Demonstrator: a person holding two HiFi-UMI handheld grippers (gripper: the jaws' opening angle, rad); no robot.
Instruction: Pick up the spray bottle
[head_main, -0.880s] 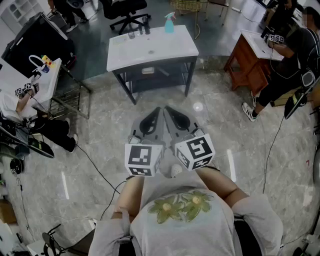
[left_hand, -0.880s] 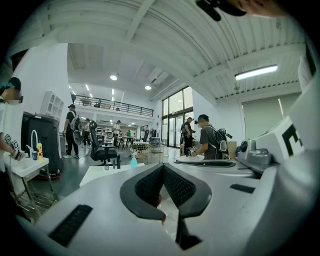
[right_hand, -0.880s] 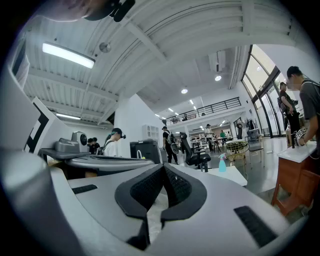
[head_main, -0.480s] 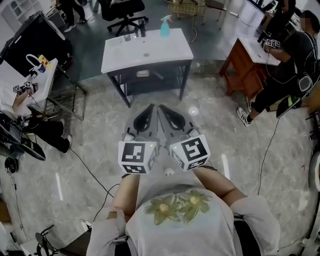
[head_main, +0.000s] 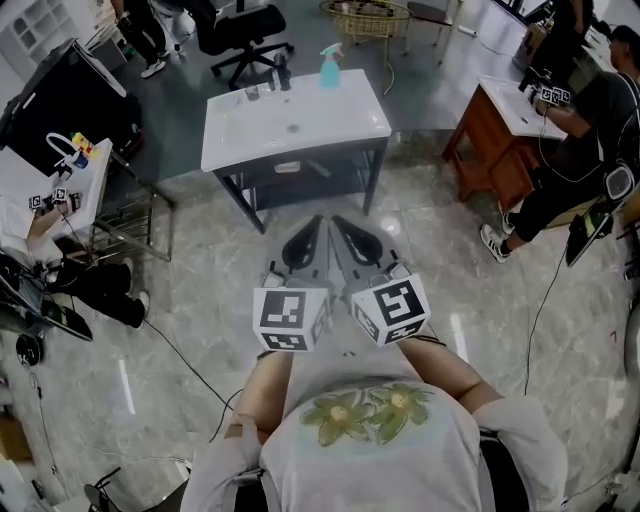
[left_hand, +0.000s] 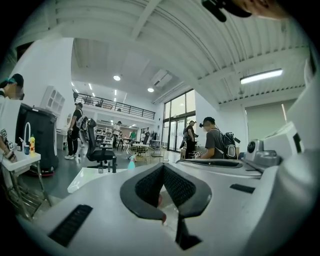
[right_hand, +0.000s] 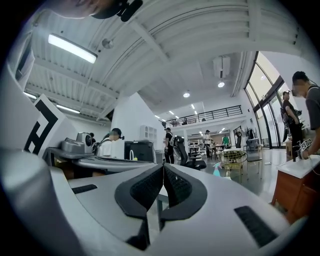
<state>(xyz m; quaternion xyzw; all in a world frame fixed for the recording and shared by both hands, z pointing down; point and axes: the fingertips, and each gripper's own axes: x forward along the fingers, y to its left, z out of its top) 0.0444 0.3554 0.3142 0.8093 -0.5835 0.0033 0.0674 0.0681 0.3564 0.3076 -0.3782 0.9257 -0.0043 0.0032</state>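
Spray bottle (head_main: 329, 68): upper centre, far edge of tabletop (head_main: 300, 130), well apart.
Left gripper (head_main: 315, 224): jaws together, empty.
Right gripper (head_main: 339, 224): together, empty.
Risk: arriving closed could topple bottle.

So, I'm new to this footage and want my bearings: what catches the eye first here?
The left gripper and right gripper, grey with black-and-white marker cubes, sit side by side at the centre of the head view, both shut and empty. Ahead stands a white-topped table with a dark frame, and a turquoise plastic spray bottle stands at its far edge.
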